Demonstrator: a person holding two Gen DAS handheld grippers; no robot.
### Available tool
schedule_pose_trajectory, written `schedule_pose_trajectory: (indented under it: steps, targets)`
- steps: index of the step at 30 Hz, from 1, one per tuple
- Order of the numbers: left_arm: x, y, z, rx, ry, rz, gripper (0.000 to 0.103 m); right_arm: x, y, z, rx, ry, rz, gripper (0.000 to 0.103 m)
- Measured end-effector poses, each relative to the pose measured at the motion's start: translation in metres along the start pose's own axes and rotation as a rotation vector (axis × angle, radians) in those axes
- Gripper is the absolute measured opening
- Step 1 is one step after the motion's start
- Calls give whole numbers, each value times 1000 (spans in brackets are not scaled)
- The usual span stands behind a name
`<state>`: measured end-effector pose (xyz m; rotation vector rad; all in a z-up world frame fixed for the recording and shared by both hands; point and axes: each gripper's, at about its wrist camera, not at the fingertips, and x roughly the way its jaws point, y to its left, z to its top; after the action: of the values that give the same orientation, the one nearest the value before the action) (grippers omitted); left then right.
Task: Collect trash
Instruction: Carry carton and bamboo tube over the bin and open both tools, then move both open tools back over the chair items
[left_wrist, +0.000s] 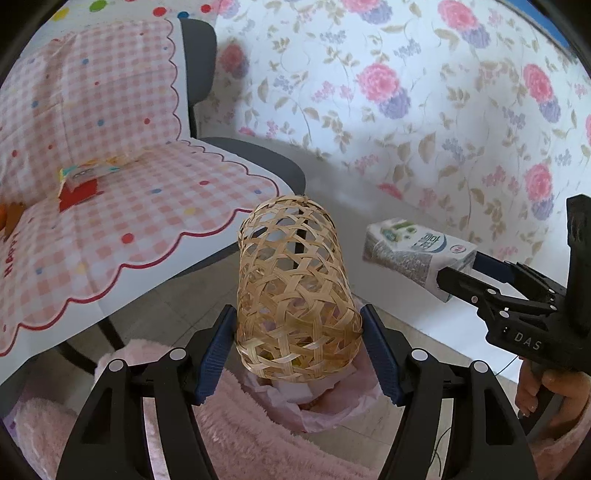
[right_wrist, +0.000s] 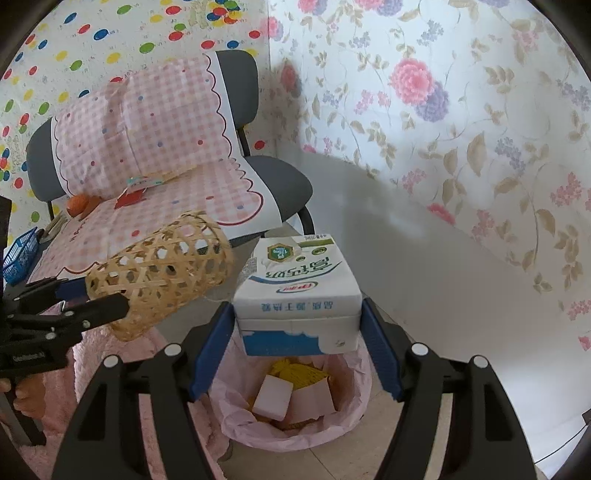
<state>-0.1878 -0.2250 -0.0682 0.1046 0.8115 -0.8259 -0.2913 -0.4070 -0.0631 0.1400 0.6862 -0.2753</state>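
Blue-padded fingers (left_wrist: 218, 350) of my left gripper (left_wrist: 297, 354) clench one woven bamboo basket (left_wrist: 295, 291), a tall open-weave cylinder held on its side above the bin. My right gripper (right_wrist: 297, 350) is clamped on one milk carton (right_wrist: 299, 295), white and blue with a green badge and Chinese lettering I cannot read from this angle; it hangs directly over the single trash bin (right_wrist: 354, 413), which is lined with a pink bag. Inside the bin lie a white foam block (right_wrist: 271, 397), yellow netting (right_wrist: 295, 371) and pale paper. From the left wrist view the carton (left_wrist: 413, 254) sits to the right of the basket, with the right gripper's body (left_wrist: 517, 317) lettered "DAS".

Farther left stands one dark grey chair (right_wrist: 288, 181) draped with a pink gingham sheet (right_wrist: 155, 122) edged in red scallops, with red lettering starting "HAPP" at its near left edge. On the seat rest a red-and-teal wrapper (left_wrist: 79, 181) and something orange (right_wrist: 79, 205). One blue plastic basket (right_wrist: 18, 258) sits at the far left. Floral wallpaper (right_wrist: 443, 110) covers the right wall, coloured dots the left wall (right_wrist: 92, 33). Pink fluffy fabric (left_wrist: 240, 432) fills the near foreground.
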Motion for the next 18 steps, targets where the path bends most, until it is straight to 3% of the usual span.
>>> schedule_pose_trajectory:
  steps: [5,9,12,18]
  targets:
    - [21,-3,9,18,13,13,69,15,-10,4,23,15,25,68]
    - [26,-2,15,20,-1,-12,79,26,-16,5,54,24,40,69]
    - [23,2,20,4,-16,-14,79,25,-18,7,66,19,36,69]
    - [3,23,19,-34,-45,66,80,12,-22,14,71,-16,17,69]
